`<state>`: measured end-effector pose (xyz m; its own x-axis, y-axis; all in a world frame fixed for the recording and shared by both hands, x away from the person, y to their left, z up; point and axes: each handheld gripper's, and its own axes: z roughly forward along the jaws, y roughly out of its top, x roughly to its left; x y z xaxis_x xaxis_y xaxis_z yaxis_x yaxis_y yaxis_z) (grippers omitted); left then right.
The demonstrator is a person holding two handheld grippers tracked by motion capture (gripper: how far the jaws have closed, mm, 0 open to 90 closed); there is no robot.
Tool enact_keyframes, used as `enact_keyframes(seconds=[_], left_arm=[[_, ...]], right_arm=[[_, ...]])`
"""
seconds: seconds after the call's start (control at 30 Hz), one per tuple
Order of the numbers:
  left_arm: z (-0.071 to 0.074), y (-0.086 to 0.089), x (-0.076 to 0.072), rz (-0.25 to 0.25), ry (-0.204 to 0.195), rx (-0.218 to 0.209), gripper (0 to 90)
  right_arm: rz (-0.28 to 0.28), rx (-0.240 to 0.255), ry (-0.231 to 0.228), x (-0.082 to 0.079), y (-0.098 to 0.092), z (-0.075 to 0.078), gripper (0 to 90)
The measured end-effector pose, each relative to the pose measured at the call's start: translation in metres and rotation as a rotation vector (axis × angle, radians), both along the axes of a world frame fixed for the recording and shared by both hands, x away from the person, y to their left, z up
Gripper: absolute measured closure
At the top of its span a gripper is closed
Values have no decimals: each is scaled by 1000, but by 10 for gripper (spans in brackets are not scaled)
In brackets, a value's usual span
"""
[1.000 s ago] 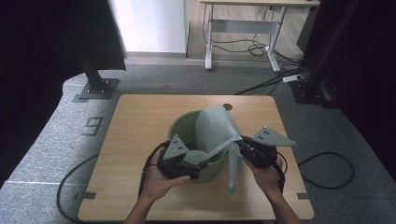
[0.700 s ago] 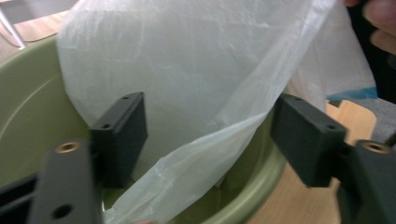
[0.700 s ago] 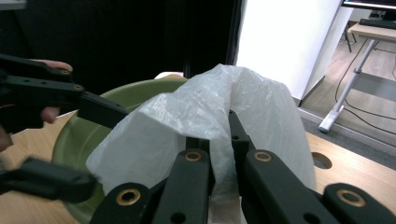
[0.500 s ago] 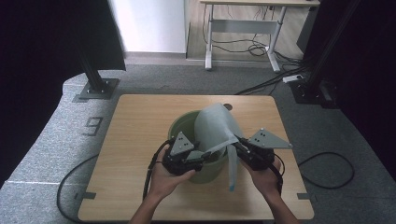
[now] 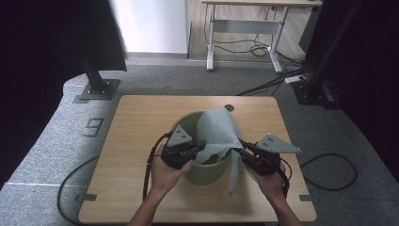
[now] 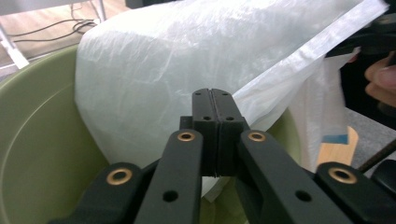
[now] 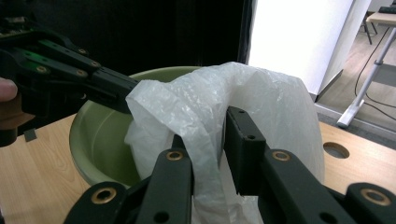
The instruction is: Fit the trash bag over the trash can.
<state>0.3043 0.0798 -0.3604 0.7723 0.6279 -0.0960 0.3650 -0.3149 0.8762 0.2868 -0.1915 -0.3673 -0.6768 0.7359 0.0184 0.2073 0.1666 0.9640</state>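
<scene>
Bag (image 5: 217, 132) thin, soft, slippery; grip at rim. Left gripper (image 6: 215, 122) pinches bag edge; right gripper (image 7: 211, 140) easing apart, film draped between, over bin (image 5: 203, 172).

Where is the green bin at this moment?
In the high view the green bin stands near the middle of the wooden table, toward the person's edge, between the two hands, with the white plastic bag draped over its rim.
</scene>
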Motion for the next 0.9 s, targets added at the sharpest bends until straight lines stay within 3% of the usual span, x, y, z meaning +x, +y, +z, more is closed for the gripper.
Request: enact_keyframes(seconds=[0.07,0.17,0.37,0.5,0.6,0.7,0.9], left_arm=[[0,-2,-2,-29,6,2,865],[-1,-6,-4,-44,7,7,688],[-5,-11,-8,-75,5,1,433],[-6,-15,-10,-77,-10,15,361],[-9,-21,-8,-64,-12,29,385],[-12,-24,-5,-58,-14,26,466],[-12,-22,0,-82,12,4,792]], right_arm=[[-3,8,5,1,-2,-1,810],[-7,24,10,3,-5,0,846],[-16,36,13,7,-4,2,869],[-24,38,14,10,-3,3,873],[-22,43,14,9,0,5,878],[-12,42,6,7,4,7,879],[6,31,8,4,7,8,825]])
